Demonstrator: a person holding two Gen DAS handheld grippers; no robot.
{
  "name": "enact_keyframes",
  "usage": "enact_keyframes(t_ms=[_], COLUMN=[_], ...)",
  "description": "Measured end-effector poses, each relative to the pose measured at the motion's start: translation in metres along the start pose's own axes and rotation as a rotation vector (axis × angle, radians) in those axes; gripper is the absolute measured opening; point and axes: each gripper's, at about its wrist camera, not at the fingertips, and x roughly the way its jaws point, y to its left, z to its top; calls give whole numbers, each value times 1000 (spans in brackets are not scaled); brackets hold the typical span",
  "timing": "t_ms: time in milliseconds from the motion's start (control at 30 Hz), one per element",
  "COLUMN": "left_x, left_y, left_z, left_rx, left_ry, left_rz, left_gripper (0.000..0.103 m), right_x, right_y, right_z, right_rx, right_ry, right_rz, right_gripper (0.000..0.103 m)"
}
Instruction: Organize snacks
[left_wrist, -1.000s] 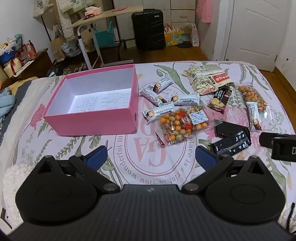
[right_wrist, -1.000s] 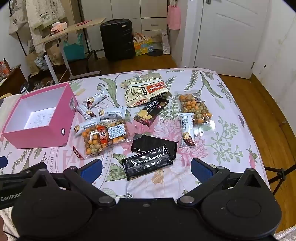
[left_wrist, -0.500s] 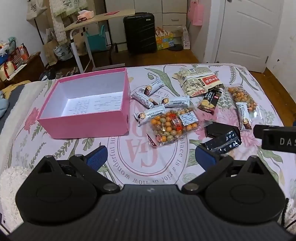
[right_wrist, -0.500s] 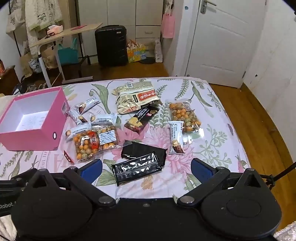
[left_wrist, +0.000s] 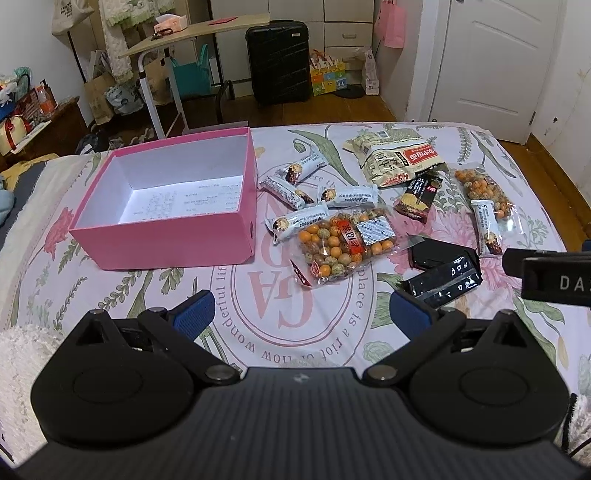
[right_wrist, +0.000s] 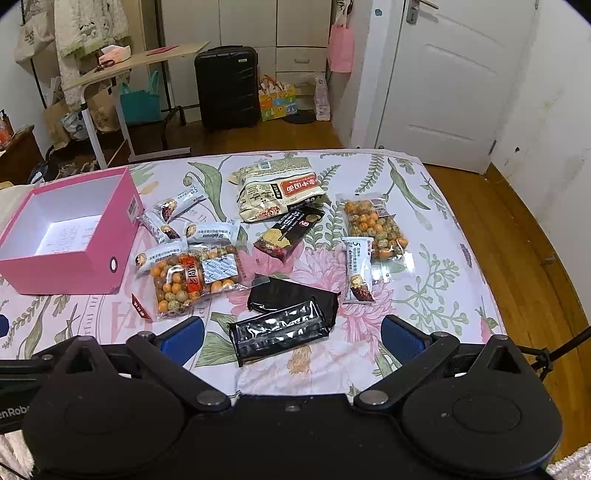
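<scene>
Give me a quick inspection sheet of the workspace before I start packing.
Surface: floral bedsheet, flat.
Job's things: pink box open, no snacks inside; nut bag, black packets, white bars, beige bag loose beside it.
Clutter: nothing seen on the bed.
Grippers: left gripper and right gripper open, holding nothing.
Cables: dark lead at the right edge.
Surroundings: suitcase, folding desk, closed door.
</scene>
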Motion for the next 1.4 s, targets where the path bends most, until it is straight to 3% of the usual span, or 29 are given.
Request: enact_keyframes(t_ms=[1000, 1200, 1400], left_x=[9, 6, -1], left_y=[0, 4, 33], left_z=[-2, -2, 16], left_rx=[7, 9, 39], left_ry=[13, 0, -25], left_rz=[-6, -34, -70], left_gripper=[103, 102, 100], right_x=[2, -2, -22], right_y=[1, -3, 8], right_z=[0, 3, 36], right_rx=[-3, 5, -229], right_ry=[3, -9, -42], right_rz=[-2, 45, 144], right_gripper=[103, 103, 103])
